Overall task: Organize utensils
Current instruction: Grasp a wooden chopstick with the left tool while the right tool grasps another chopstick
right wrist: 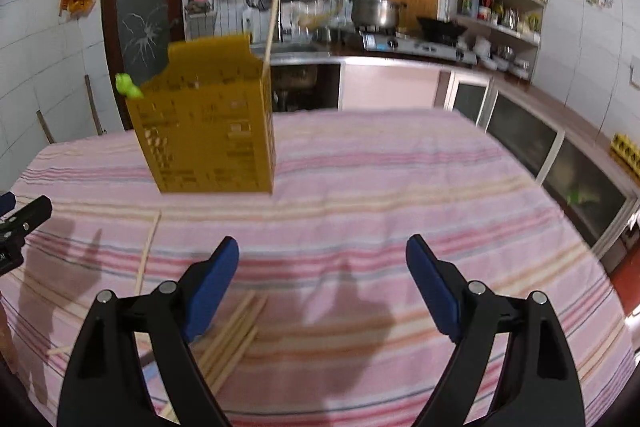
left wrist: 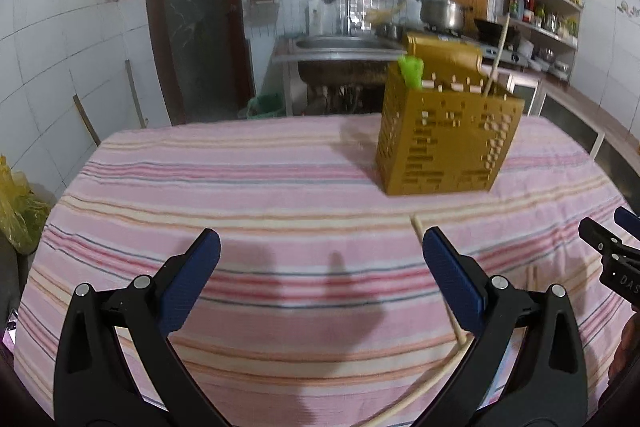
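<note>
Both the left gripper and right gripper are held wide, empty, over the table's near edge (loose chopsticks below); the yellow holder stands toward the far edge.

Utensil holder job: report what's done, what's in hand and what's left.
Done: one chopstick and a green utensil already stand in the yellow holder. In hand: nothing; the left gripper and right gripper are both open and empty above the striped cloth. Left: the loose chopsticks lying on the cloth by the right gripper still need collecting.
</note>
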